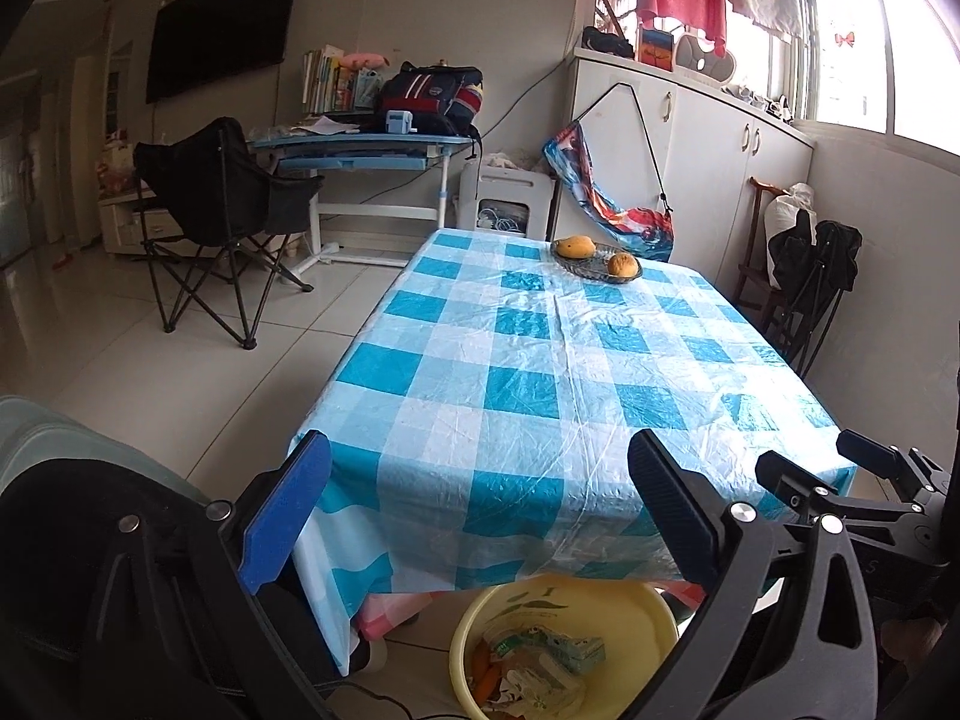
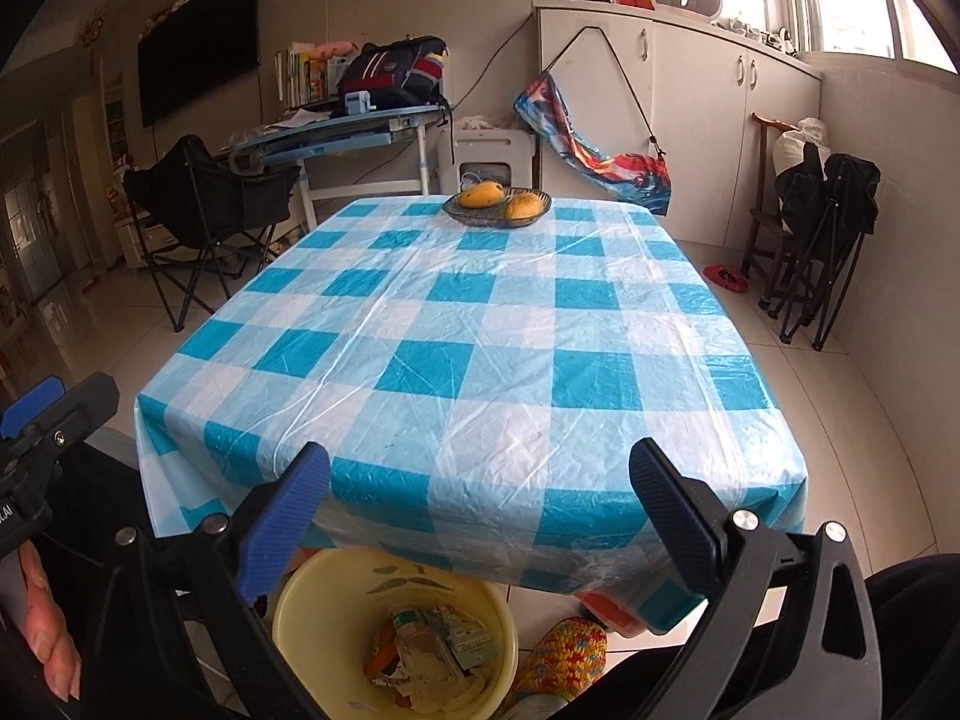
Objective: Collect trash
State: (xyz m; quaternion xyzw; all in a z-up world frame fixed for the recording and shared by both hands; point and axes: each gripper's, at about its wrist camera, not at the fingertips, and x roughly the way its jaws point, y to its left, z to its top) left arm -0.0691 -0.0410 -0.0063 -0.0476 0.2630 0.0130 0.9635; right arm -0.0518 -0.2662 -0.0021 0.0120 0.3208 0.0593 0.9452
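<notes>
- yellow bin (image 2: 396, 630) sits on the floor below the tabletop's (image 2: 468, 330) near edge, holding wrappers, so trash looks collected.
- left tongs (image 1: 480, 510) and right tongs (image 2: 480, 510) gape wide above the bin, holding nothing.

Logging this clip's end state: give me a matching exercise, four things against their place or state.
Things:
1. yellow basin
2. fruit bowl
3. left gripper
4. folding chair

Places or states:
A. far end of the checked tablecloth, holding two mangoes
B. on the floor left of the table
C. jaws wide apart, holding nothing
D. on the floor at the table's near edge, holding trash

Pairs: 1-D, 2-A, 3-C, 4-B
</notes>
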